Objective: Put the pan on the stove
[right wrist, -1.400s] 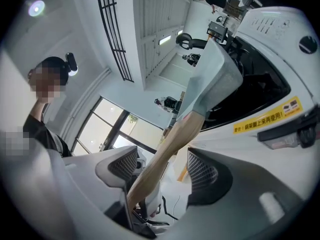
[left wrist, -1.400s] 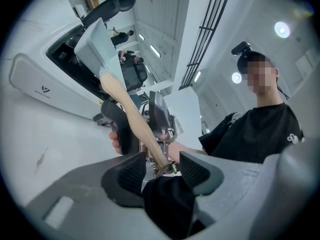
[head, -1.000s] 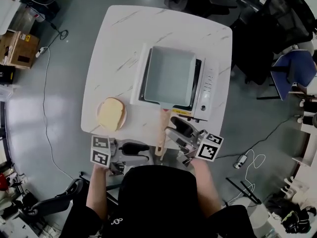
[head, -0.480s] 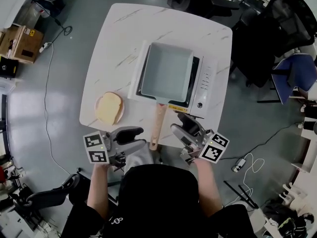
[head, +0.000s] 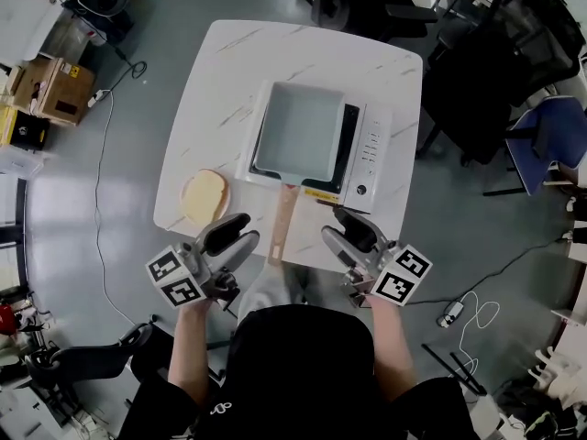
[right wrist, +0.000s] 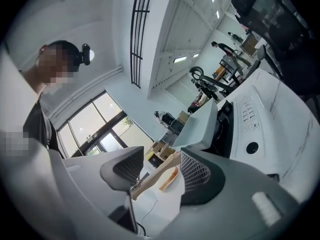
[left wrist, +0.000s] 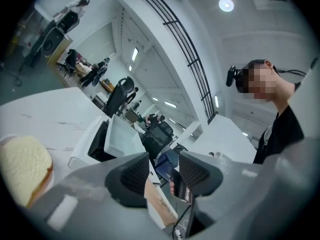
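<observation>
Left tongs (head: 230, 241), jaws apart, hover beside pan handle (head: 281, 231).

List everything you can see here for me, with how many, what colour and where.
table: one, white marbled, mid-floor.
stove: one, white with a black top, on the table's right half.
pan: one, grey-blue, square, with a wooden handle, sitting on the stove.
bread: one slice, pale yellow, on a plate at the table's near left corner.
cardboard box: one, brown, on the floor left of the table.
office chair: one, blue, at the right edge.
left hand-held gripper: one, grey, left of the wooden handle, jaws apart, empty.
right hand-held gripper: one, grey, right of the wooden handle, jaws closing, empty.
</observation>
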{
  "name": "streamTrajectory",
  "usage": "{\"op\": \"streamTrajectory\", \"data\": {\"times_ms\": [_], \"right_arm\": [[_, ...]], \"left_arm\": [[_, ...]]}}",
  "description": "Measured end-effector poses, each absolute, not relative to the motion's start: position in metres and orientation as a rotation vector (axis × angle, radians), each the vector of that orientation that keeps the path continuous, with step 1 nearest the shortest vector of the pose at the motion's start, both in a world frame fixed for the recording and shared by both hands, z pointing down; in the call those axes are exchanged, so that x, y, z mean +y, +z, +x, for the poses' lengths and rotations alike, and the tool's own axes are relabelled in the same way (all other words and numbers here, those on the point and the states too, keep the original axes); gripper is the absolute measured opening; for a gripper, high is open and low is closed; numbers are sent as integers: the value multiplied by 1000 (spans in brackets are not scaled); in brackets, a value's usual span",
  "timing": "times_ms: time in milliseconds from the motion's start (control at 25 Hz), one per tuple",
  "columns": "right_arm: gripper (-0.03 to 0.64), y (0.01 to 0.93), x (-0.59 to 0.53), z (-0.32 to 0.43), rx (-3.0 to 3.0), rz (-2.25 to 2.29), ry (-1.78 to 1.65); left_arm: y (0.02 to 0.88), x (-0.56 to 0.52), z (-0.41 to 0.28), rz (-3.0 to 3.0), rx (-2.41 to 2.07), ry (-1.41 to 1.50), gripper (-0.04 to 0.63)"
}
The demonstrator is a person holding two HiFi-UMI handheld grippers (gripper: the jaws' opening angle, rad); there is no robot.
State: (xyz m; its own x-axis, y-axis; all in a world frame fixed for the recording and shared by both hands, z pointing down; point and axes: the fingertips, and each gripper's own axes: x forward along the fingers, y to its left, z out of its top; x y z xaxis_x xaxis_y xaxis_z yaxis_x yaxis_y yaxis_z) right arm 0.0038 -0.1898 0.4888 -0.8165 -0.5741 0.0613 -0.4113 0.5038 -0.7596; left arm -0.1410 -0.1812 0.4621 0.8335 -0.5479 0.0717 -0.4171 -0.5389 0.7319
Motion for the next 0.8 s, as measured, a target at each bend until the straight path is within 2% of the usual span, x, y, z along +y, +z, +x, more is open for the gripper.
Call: {"op": "streamTrajectory", "data": {"times_ms": [240, 440, 560, 800], "right_arm": [[202, 468, -182, 16, 2632, -864, -1076], [186, 458, -174, 27, 2689, -894, -977], [173, 448, -170, 36, 2695, -913, -913], [153, 423, -174, 58, 2681, -979, -774]], "left_arm": [[431, -188, -126, 2289, -808, -289, 181], [411, -184, -117, 2331, -885, -347, 91], [401, -179, -108, 2365, -902, -354, 87], [393, -186, -96, 2408, -1081, -220, 37]]}}
